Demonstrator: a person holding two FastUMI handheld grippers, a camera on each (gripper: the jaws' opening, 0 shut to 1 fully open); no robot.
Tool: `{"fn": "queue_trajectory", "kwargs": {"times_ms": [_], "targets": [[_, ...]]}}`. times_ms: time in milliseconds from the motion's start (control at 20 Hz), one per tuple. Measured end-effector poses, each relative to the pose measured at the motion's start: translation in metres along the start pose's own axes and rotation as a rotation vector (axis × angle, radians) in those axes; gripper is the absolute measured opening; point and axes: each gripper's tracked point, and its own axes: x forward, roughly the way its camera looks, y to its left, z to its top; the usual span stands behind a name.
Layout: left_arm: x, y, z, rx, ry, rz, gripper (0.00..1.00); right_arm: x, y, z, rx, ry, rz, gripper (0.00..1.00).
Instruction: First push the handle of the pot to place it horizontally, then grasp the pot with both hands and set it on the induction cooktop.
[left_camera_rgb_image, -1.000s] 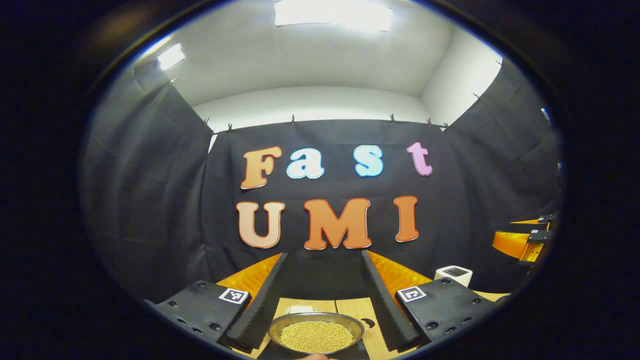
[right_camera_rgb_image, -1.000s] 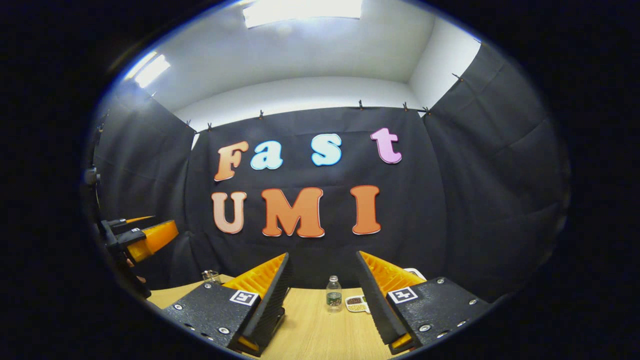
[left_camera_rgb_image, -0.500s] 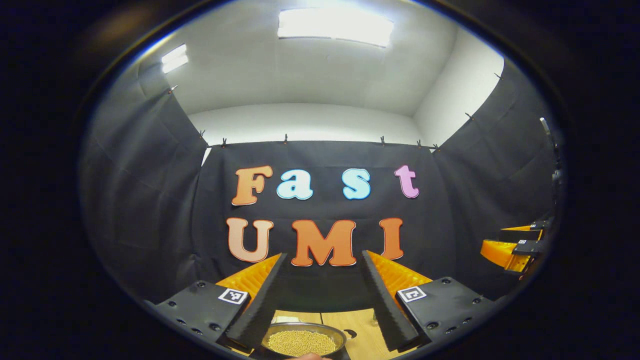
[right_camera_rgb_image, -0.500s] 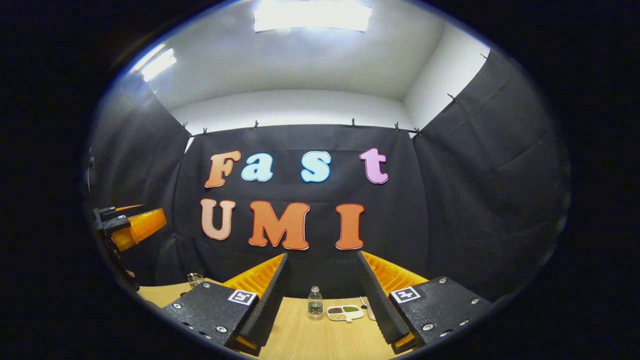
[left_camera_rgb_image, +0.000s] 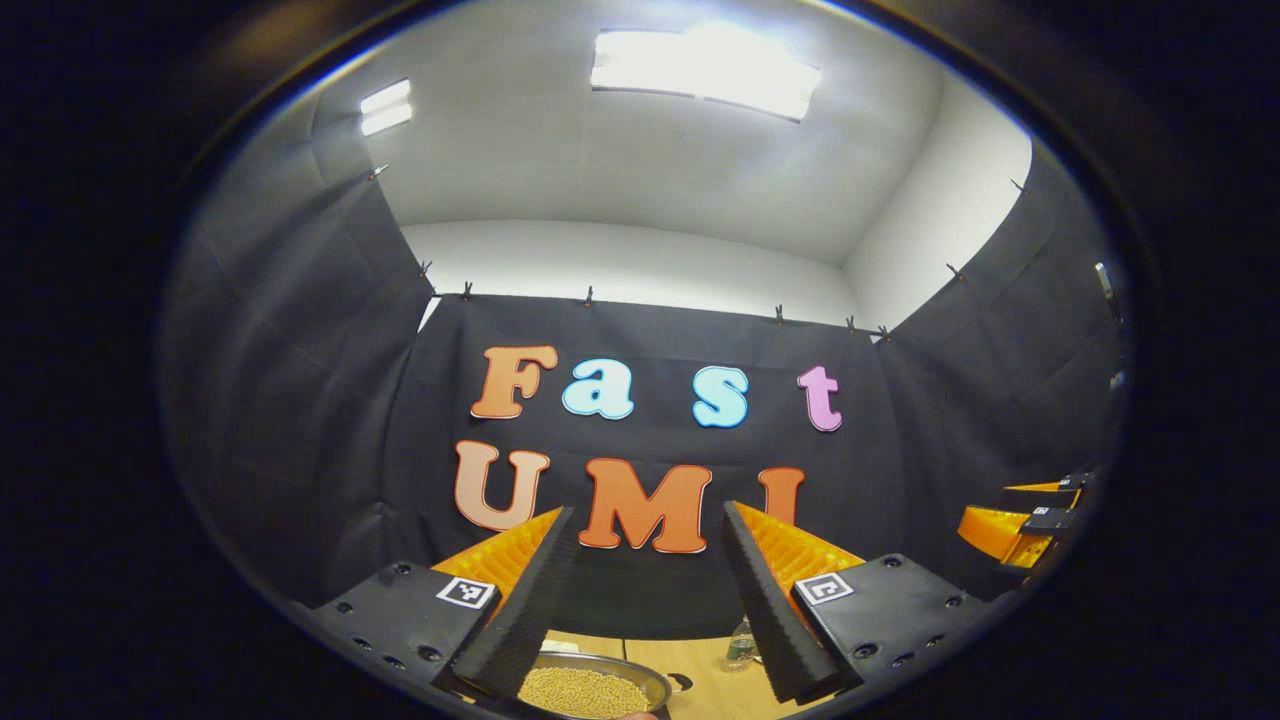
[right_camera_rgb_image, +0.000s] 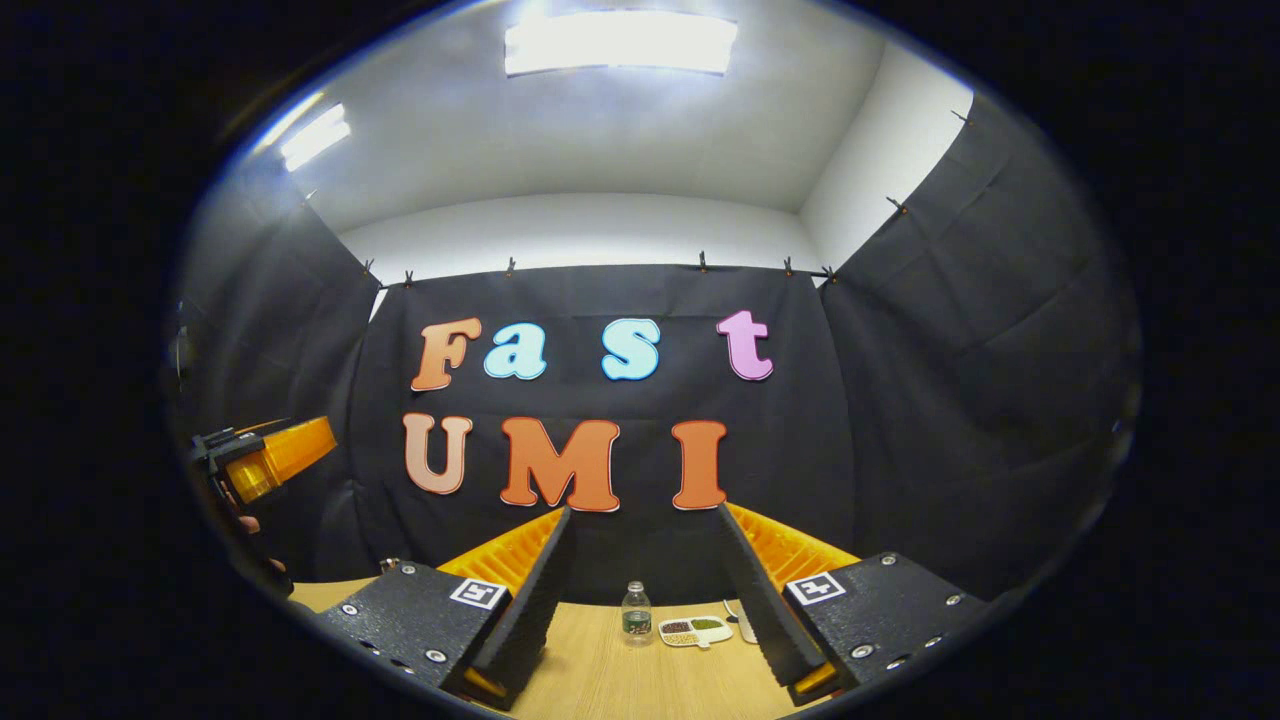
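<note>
1. Left gripper: fingers spread wide apart, nothing between them. It is held above the table and aimed at the back wall of the booth.
2. Pot: a round metal pot with a shallow rim, sitting at the bottom edge of the left gripper view, below and between the left gripper's fingers. It is filled with small yellowish grains. A short dark handle stub shows at its right rim; which way the handle lies I cannot tell.
3. Wooden table: light wood, with the pot resting on it. A small bottle stands farther back, partly hidden behind the left gripper's right finger.
4. Right gripper: fingers also wide apart, gripping nothing, held over bare table.
5. In the right gripper view, a small clear bottle stands upright near the back of the table; just to its right lies a small white divided dish with dark and greenish contents.
6. The left gripper also appears at the left edge of the right gripper view, with a hand on it.
7. Cooktop: could not be made out.
</note>
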Motion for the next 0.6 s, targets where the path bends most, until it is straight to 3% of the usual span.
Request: {"fn": "queue_trajectory", "kwargs": {"times_ms": [200,300,500,600], "targets": [[-0.004,0.005,0.012,0.020,-0.079,0.029,0.95,-0.002,-0.007,0.002,-0.013,-0.023,-0.029,0.87],[-0.010,0.025,0.019,0.030,-0.131,0.084,0.96,-0.002,-0.016,-0.002,0.007,-0.027,-0.047,0.87],[-0.023,0.031,0.005,0.048,-0.090,0.101,0.90,-0.002,-0.021,-0.009,0.034,-0.014,-0.059,0.87],[-0.022,0.030,0.000,0.061,-0.064,0.097,0.93,-0.004,-0.017,-0.008,0.030,-0.019,-0.050,0.87]]}}
